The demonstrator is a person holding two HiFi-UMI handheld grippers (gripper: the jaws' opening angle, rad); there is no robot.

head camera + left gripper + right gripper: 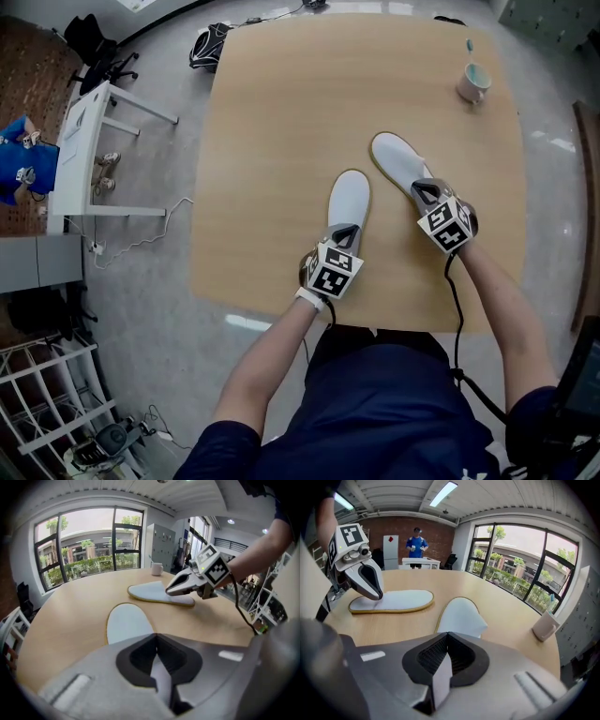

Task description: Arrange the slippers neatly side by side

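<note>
Two slippers, each gripped at the heel
Left slipper (350,200) and right slipper (397,160) lie near each other mid-table (272,141), not parallel. Left gripper (343,232) and right gripper (427,190) are both clamped on heels; a mug (473,83) stands well apart.

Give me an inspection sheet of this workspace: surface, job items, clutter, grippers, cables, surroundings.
Surface: wooden table, pale top.
Job's things: left slipper and right slipper lie flat and apart; the right one is angled and farther off, so they are not yet side by side.
Clutter: mug near the far right corner.
Grippers: left hand-held gripper shut on the left slipper's heel; right hand-held gripper shut on the right slipper's heel.
Cables: black cable along the right arm; white cable on the floor.
Surroundings: white desk, bag.
</note>
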